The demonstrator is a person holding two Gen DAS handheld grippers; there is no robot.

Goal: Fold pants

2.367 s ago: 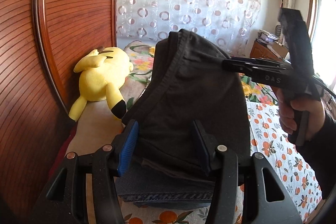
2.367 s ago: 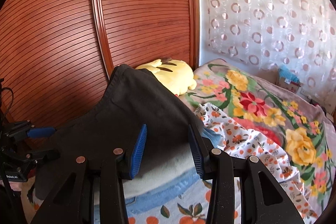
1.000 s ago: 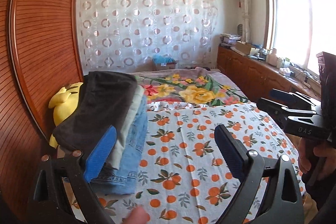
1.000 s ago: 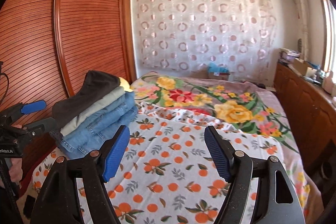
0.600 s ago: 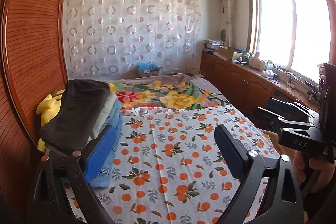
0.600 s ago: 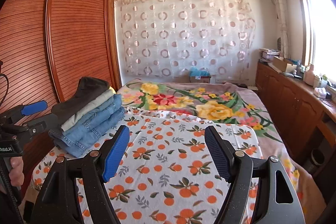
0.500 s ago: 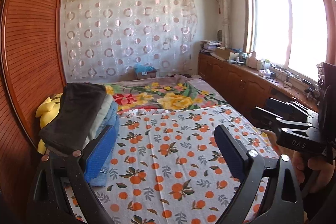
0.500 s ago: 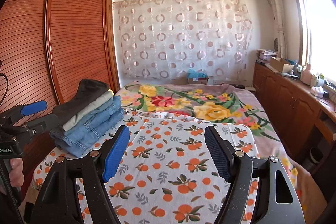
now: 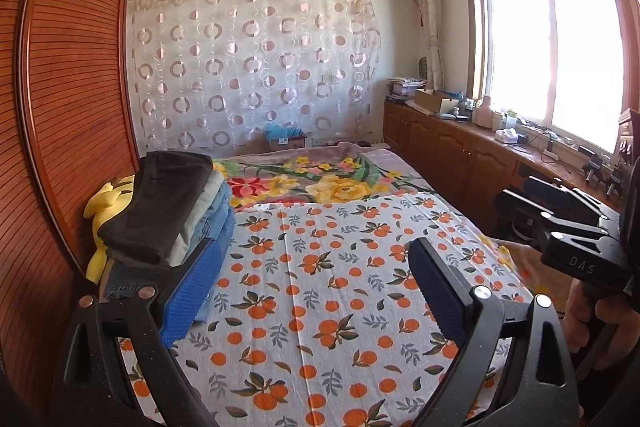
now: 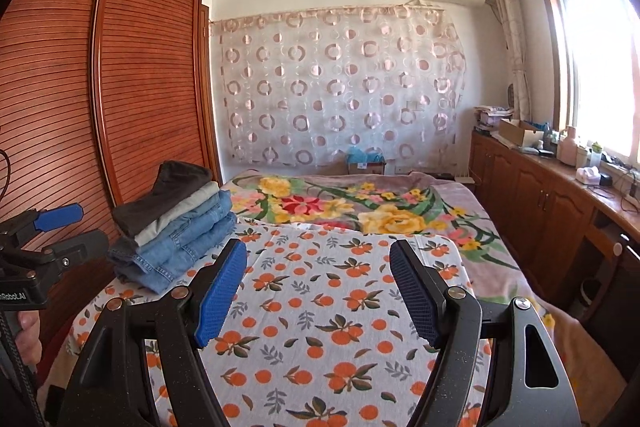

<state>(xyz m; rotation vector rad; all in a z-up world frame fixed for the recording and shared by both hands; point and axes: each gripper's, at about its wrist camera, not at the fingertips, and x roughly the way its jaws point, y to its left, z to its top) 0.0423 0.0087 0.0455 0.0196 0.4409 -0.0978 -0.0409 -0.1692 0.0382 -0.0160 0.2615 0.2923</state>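
Note:
A stack of folded pants (image 10: 176, 227) lies at the left edge of the bed, dark brown pants (image 9: 160, 203) on top, a pale pair and blue jeans below. My left gripper (image 9: 316, 283) is open over the orange-print sheet (image 9: 328, 287), empty, its left pad just right of the stack. My right gripper (image 10: 320, 291) is also open and empty, back from the stack. In the left wrist view the right gripper (image 9: 532, 199) shows at the right edge with a hand on its handle; in the right wrist view the left gripper (image 10: 72, 231) shows at the left edge.
A yellow plush toy (image 9: 106, 203) sits behind the stack against the wooden wardrobe (image 10: 100, 87). A flowered blanket (image 10: 360, 207) covers the far half of the bed. Wooden cabinets (image 10: 540, 195) with clutter run along the right under the window.
Both grippers have let go of the dark pants, opened and pulled back from the stack; the bed and room now show wider. The dark pants rest on top of the stack.

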